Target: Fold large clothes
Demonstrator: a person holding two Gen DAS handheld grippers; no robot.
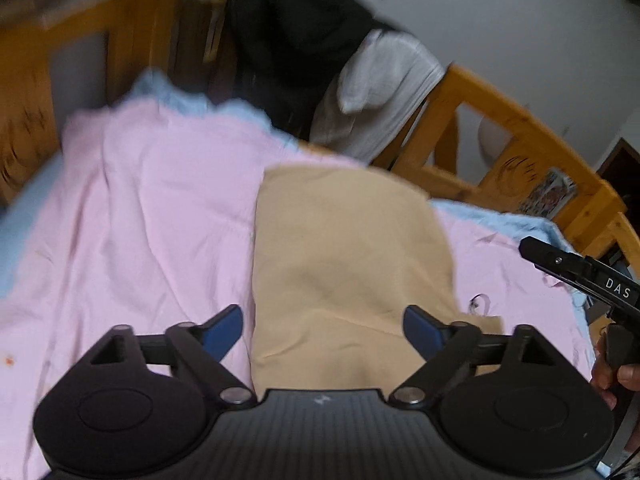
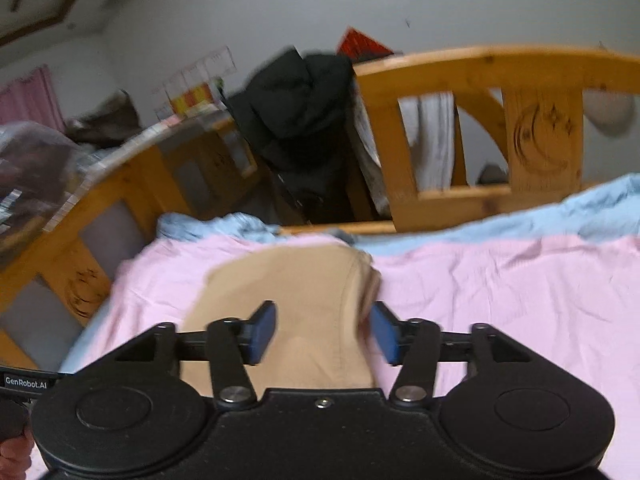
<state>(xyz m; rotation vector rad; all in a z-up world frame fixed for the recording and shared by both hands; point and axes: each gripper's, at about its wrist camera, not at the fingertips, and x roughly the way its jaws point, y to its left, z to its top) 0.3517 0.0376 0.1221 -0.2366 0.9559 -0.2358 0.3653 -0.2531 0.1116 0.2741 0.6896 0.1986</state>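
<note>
A tan garment [image 1: 344, 264] lies folded in a long strip on a pink sheet [image 1: 152, 208] that covers the bed. My left gripper [image 1: 323, 330] hovers above its near end, jaws wide open and nothing between the blue pads. In the right wrist view the same tan garment [image 2: 296, 304] lies below my right gripper [image 2: 325, 330], which is open and does not press on the cloth. The right gripper's black body [image 1: 580, 276] shows at the right edge of the left wrist view, with a hand on it.
A wooden bed frame [image 2: 480, 76] with moon carvings rings the bed. A black garment [image 1: 304, 32] and a white one [image 1: 384, 88] hang over its rail. A light blue sheet [image 2: 520, 216] shows under the pink one. A cluttered shelf [image 2: 48, 168] stands at the left.
</note>
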